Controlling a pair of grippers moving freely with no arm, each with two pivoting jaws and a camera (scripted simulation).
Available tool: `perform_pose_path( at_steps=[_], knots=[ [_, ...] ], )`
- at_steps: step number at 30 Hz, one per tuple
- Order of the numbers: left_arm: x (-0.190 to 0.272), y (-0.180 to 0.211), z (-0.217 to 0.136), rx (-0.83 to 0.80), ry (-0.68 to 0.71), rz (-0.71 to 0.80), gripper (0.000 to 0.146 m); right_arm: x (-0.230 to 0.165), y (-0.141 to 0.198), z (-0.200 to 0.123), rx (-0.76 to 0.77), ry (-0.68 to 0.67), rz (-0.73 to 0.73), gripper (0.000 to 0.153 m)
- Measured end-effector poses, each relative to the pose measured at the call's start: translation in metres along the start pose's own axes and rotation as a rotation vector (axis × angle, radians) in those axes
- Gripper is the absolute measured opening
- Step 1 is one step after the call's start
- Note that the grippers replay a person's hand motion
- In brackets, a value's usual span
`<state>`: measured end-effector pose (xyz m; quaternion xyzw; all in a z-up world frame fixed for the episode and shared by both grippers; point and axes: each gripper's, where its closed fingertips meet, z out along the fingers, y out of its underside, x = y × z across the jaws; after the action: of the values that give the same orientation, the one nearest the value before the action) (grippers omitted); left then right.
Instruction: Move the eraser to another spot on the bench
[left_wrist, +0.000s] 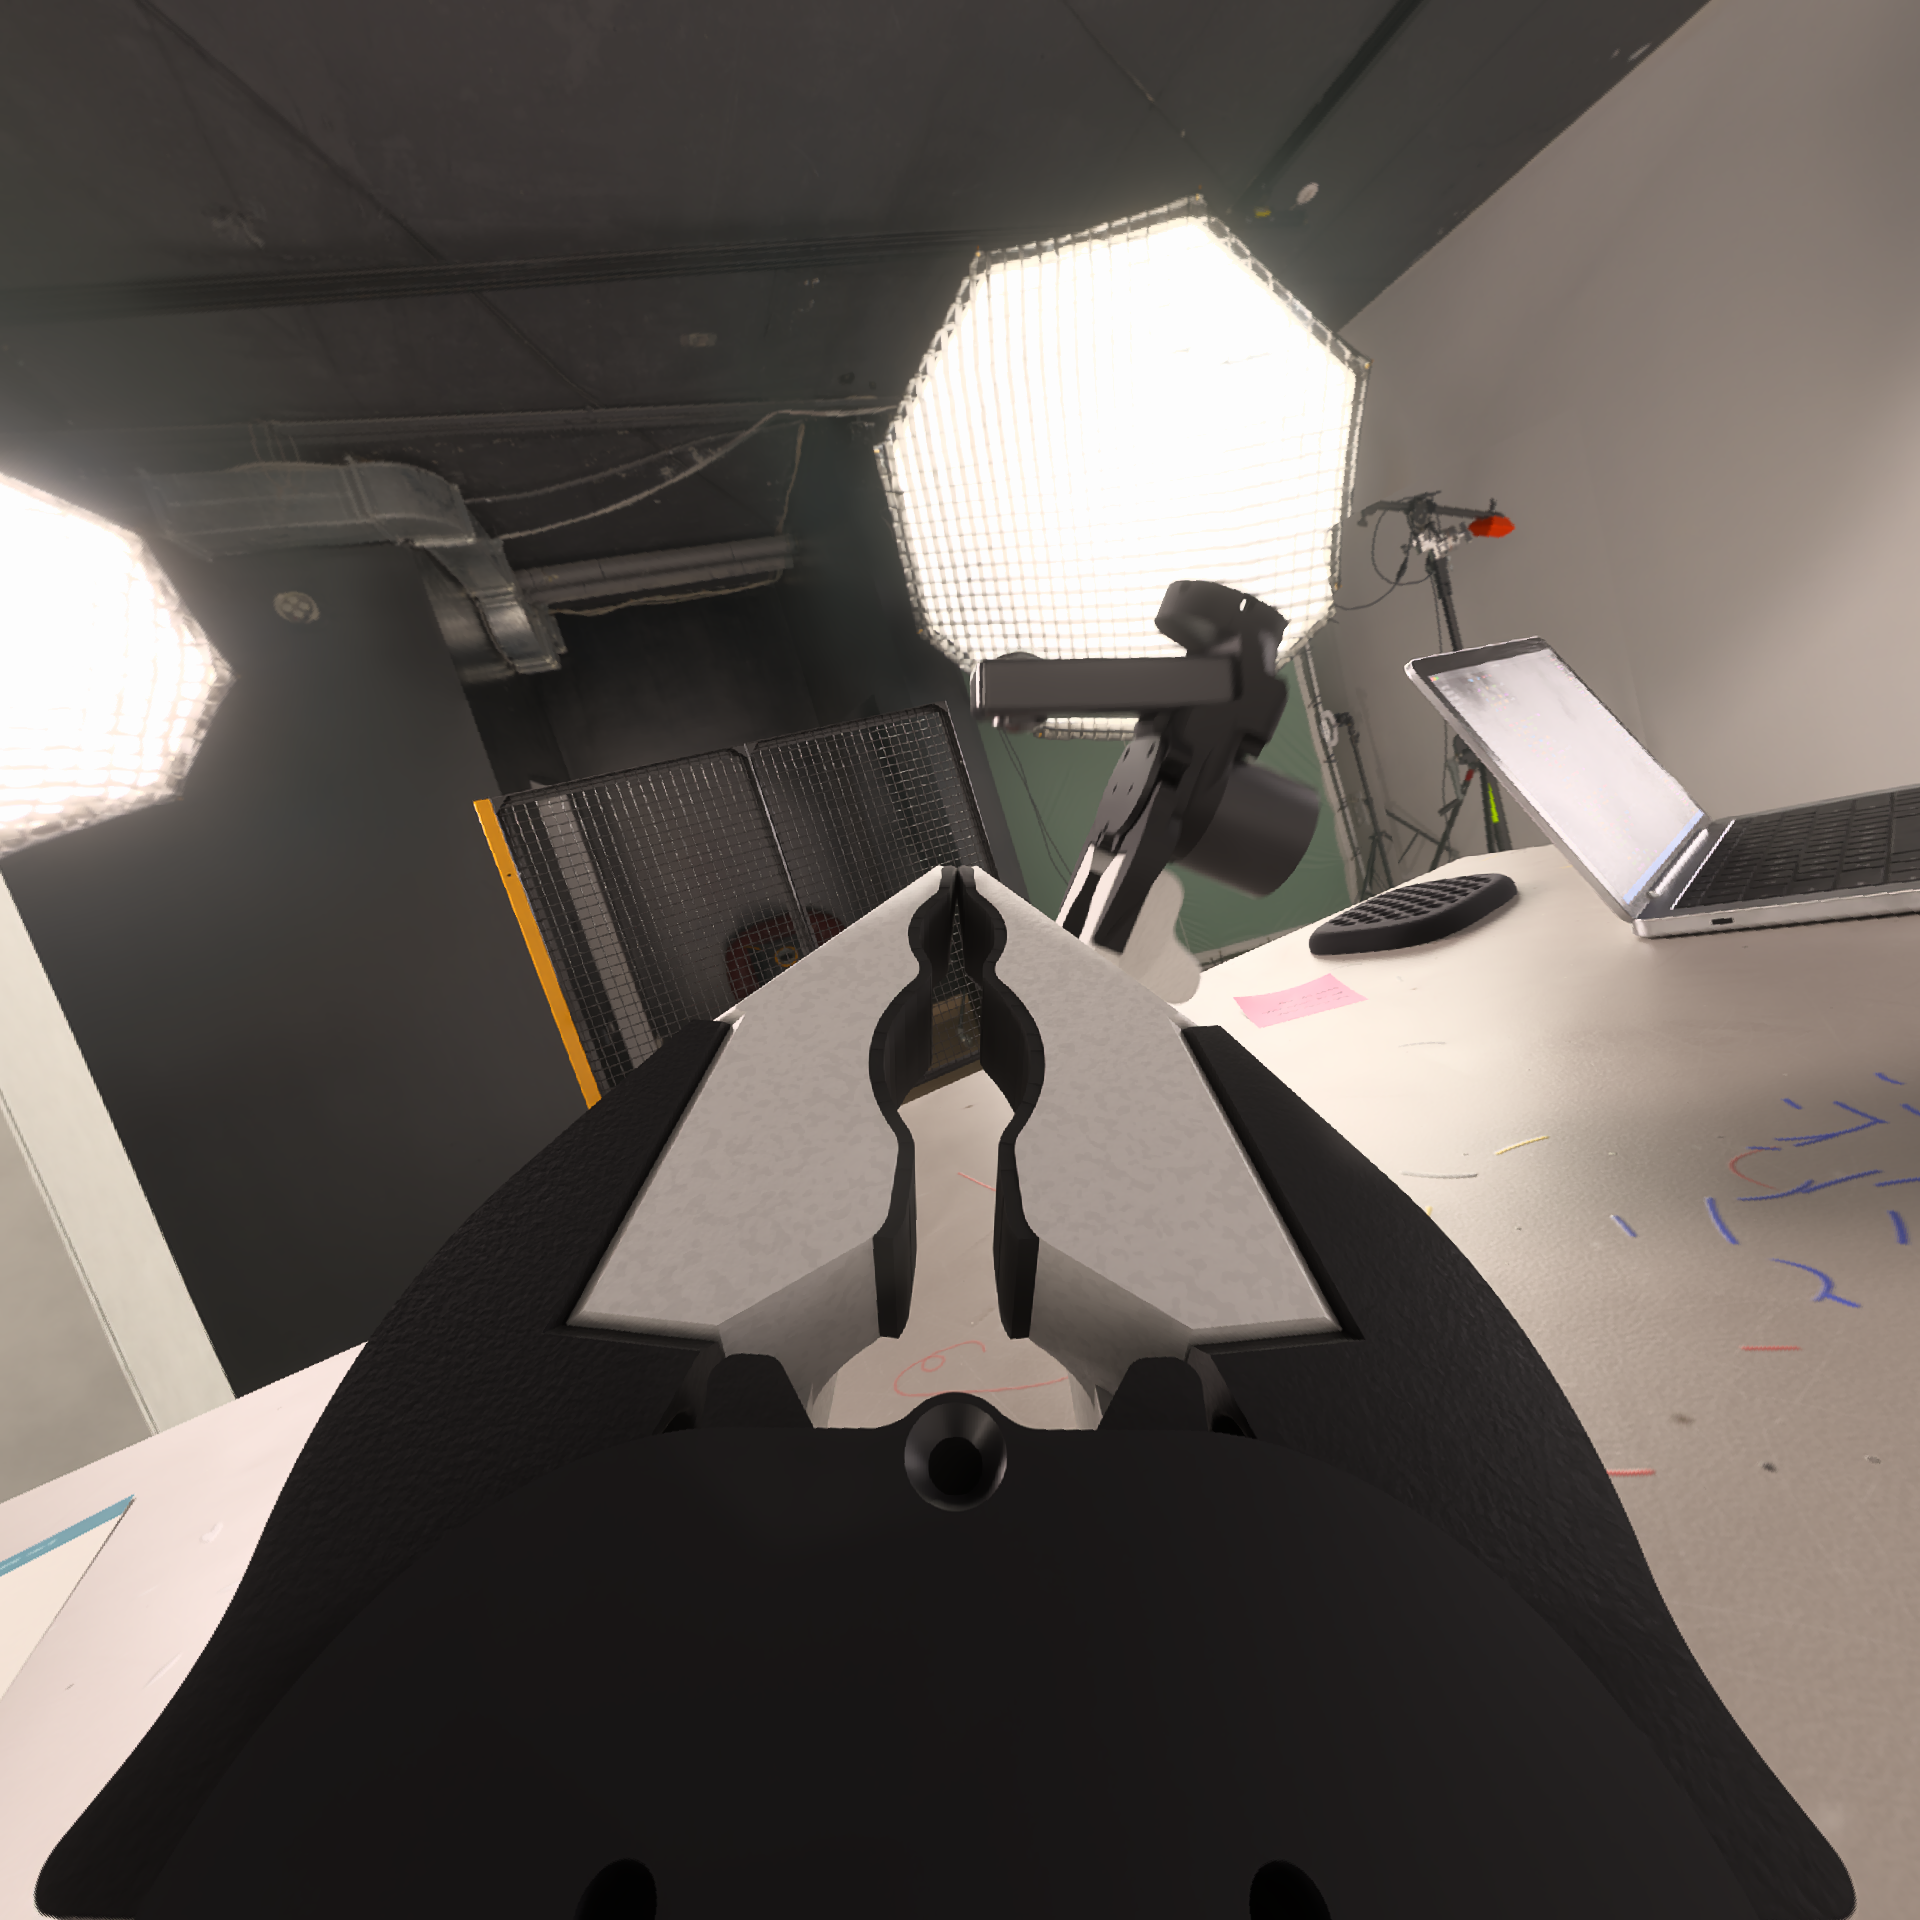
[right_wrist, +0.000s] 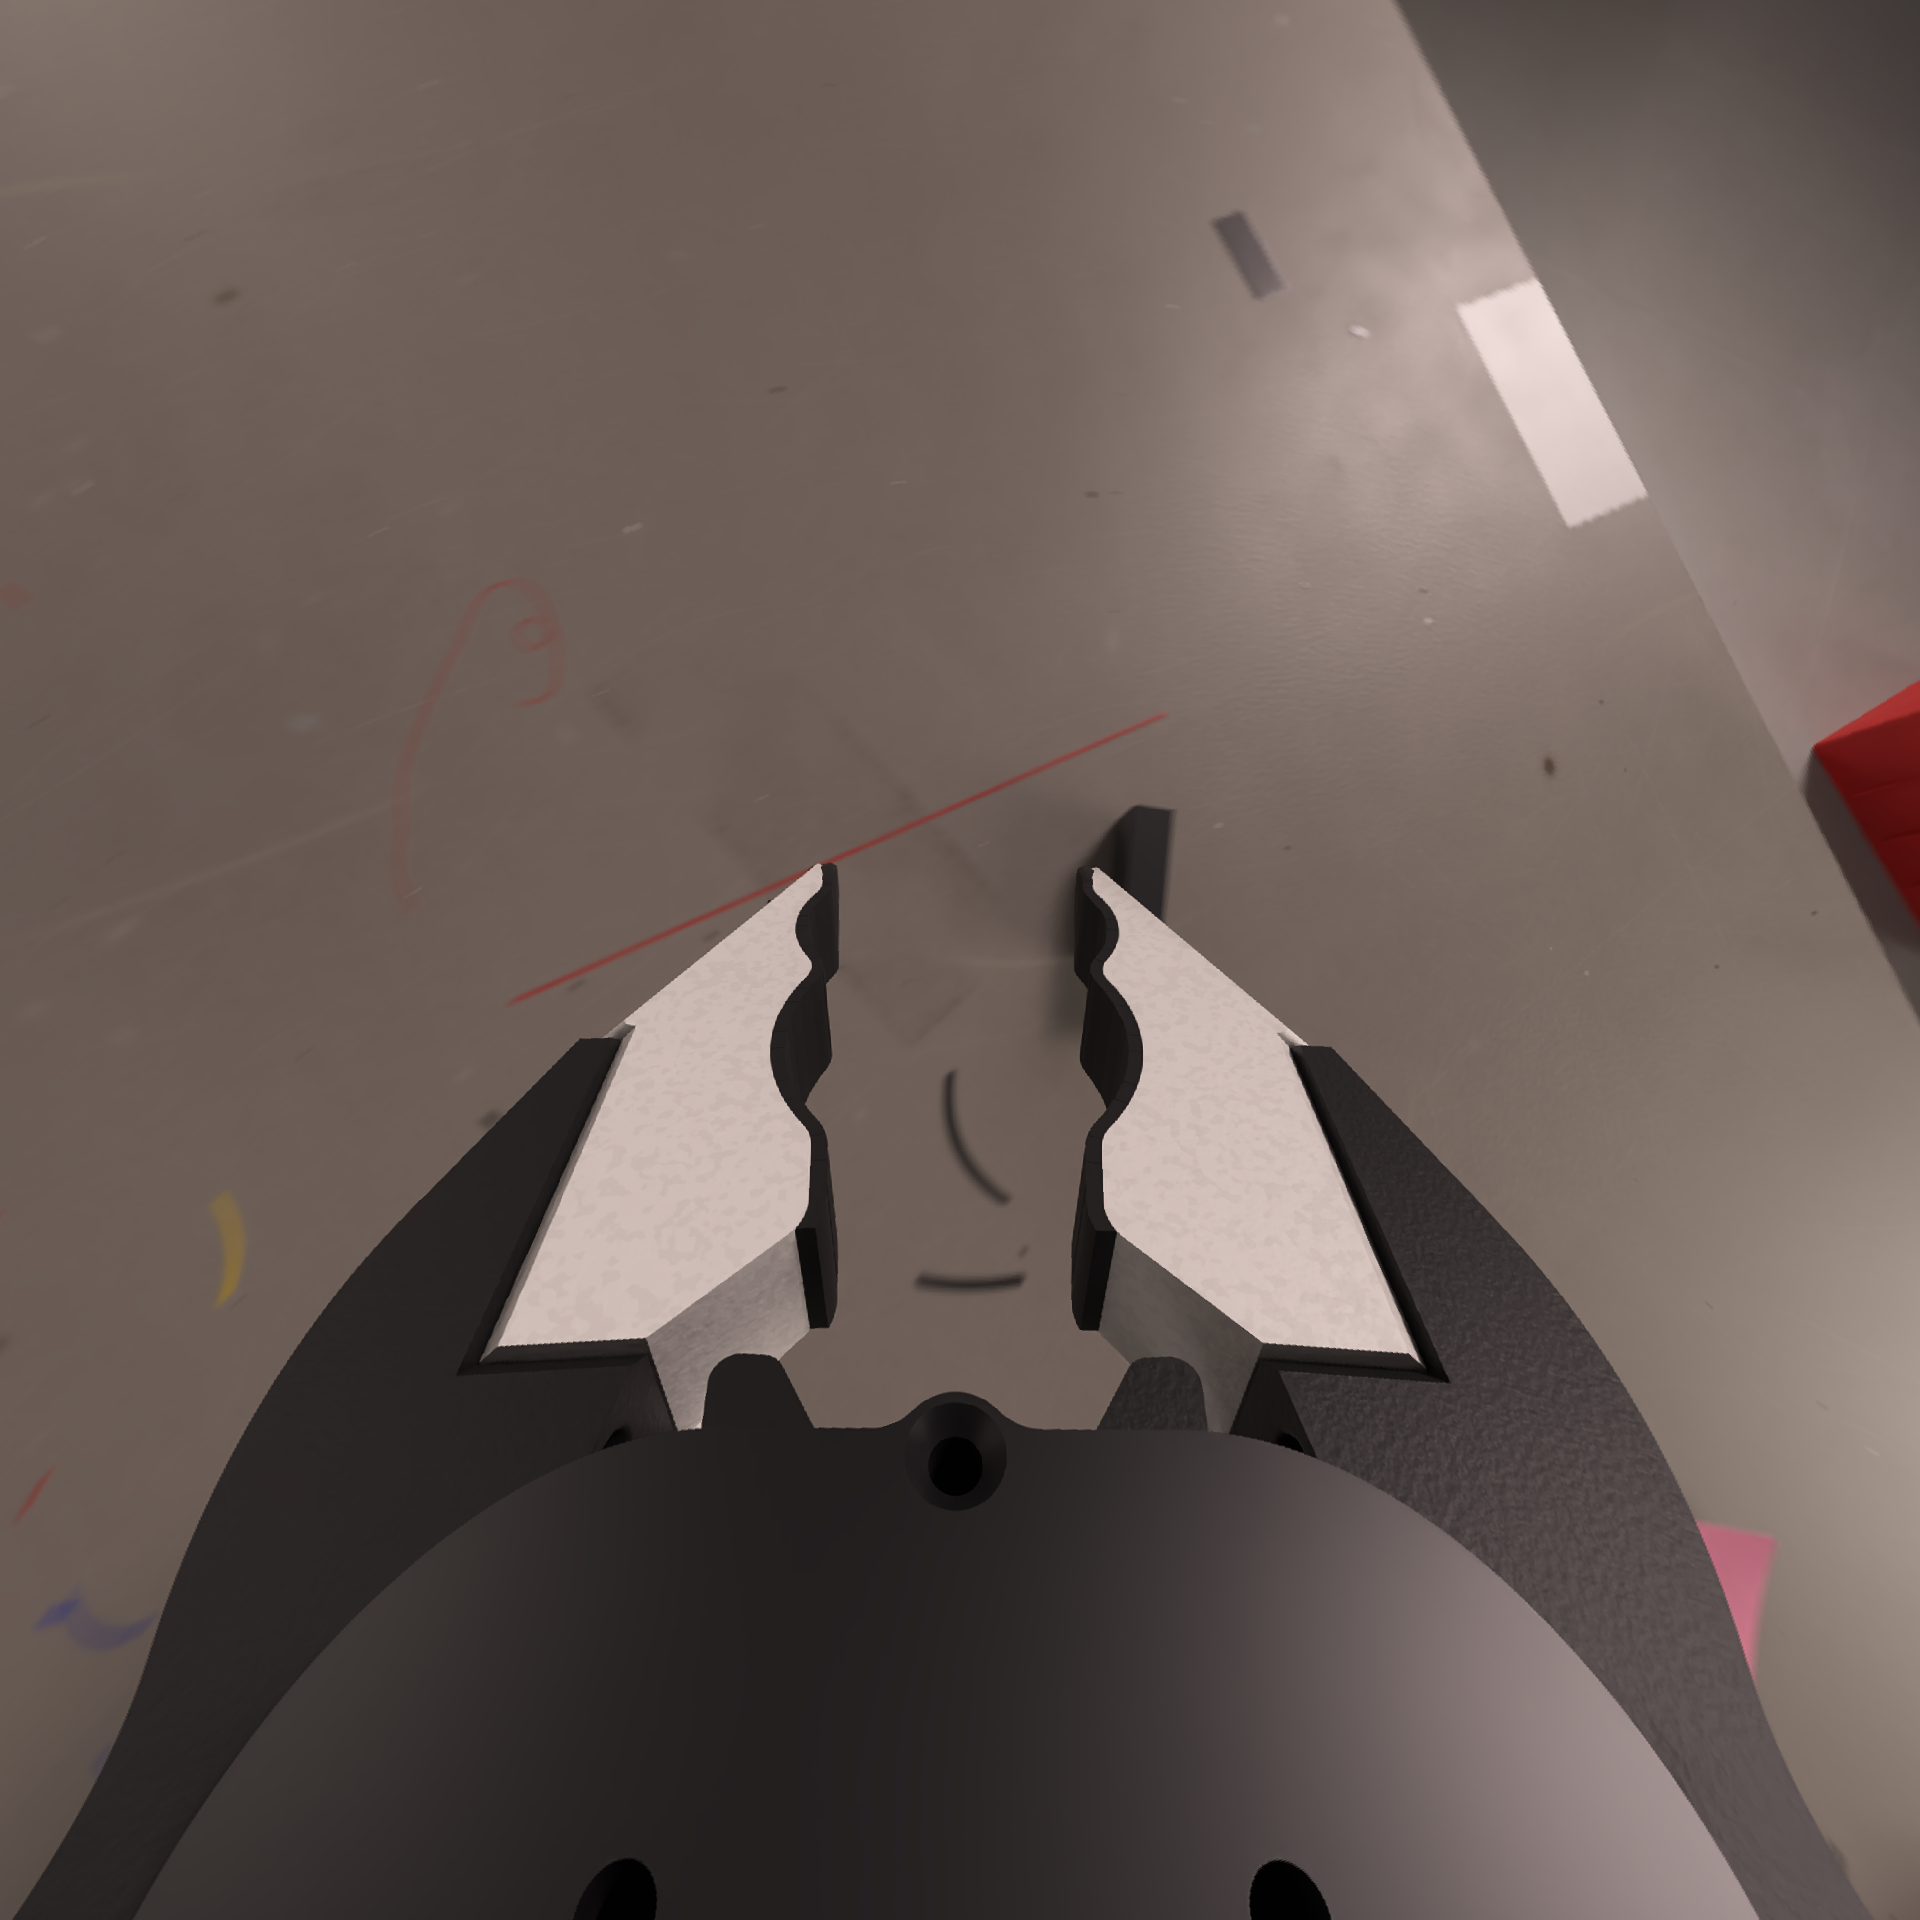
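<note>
The pale bench (right_wrist: 727, 312) bore pen scribbles near a laptop (left_wrist: 1662, 810). No eraser was identifiable. Left gripper (left_wrist: 958, 883) was pressed together; right gripper (right_wrist: 956, 883) was spread, empty.

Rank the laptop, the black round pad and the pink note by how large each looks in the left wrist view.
1. The laptop, clearly largest, though cut off at the right edge.
2. The black round pad.
3. The pink note, a little smaller than the pad; it also lies flat, so its true size stays unsure.
</note>
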<state>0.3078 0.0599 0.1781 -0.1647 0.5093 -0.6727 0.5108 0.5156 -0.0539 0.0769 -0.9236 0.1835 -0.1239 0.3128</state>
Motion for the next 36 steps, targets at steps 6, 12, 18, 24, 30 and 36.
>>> perform_pose_path(
  at_steps=[6,12,18,24,30,36],
  knots=[
    [-0.001,0.003,0.001,-0.009,0.000,-0.018,0.000,0.047,0.017,0.052,0.009,0.007,0.165,0.046],
    [0.003,0.000,0.001,0.001,0.016,-0.028,0.000,0.053,0.033,0.066,-0.033,0.025,0.127,0.034],
    [0.008,0.000,0.002,-0.006,0.035,-0.008,0.000,0.034,0.026,0.052,0.015,0.007,0.035,0.011],
    [0.004,0.001,0.002,-0.004,0.022,-0.038,0.000,-0.118,0.026,-0.034,0.051,-0.486,-0.245,0.011],
    [0.006,0.000,0.002,-0.003,0.032,-0.036,0.000,-0.218,0.101,-0.065,-0.211,-0.638,-0.461,0.011],
    [0.009,0.001,0.002,-0.010,0.043,-0.011,0.000,-0.232,0.127,-0.056,-0.261,-0.512,-0.588,0.011]
  ],
)
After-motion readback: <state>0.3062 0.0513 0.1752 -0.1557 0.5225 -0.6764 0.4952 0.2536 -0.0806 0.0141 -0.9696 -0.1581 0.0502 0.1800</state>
